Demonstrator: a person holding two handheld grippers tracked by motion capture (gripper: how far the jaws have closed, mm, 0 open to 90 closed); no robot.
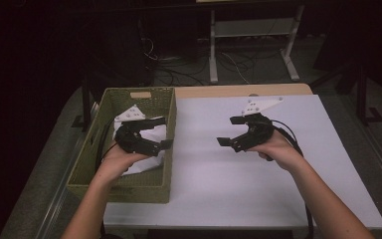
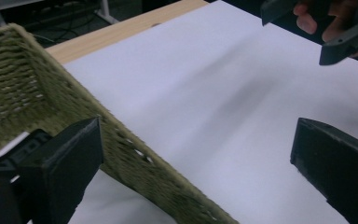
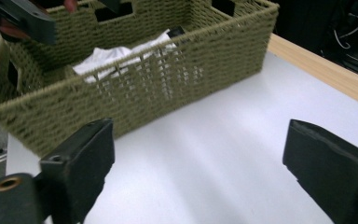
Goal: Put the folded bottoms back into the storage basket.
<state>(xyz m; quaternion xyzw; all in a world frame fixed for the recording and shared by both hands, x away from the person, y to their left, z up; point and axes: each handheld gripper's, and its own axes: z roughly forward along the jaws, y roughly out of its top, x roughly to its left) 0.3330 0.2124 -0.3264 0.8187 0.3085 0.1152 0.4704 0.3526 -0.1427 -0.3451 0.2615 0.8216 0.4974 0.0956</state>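
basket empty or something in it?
Not empty. The woven basket holds white cloth; the open left claw hovers above it.

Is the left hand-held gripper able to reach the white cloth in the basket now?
Probably yes. The left hand-held gripper hangs open over the woven basket, right above the white cloth, and the basket has no lid.

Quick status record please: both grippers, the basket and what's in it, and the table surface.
left gripper: open, holding nothing, over the basket's right wall
right gripper: open, holding nothing, over the white sheet, jaws pointing toward the basket
basket: green woven, at the table's left edge
white cloth: lying inside the basket
white sheet: covers the table top, nothing on it beside the basket
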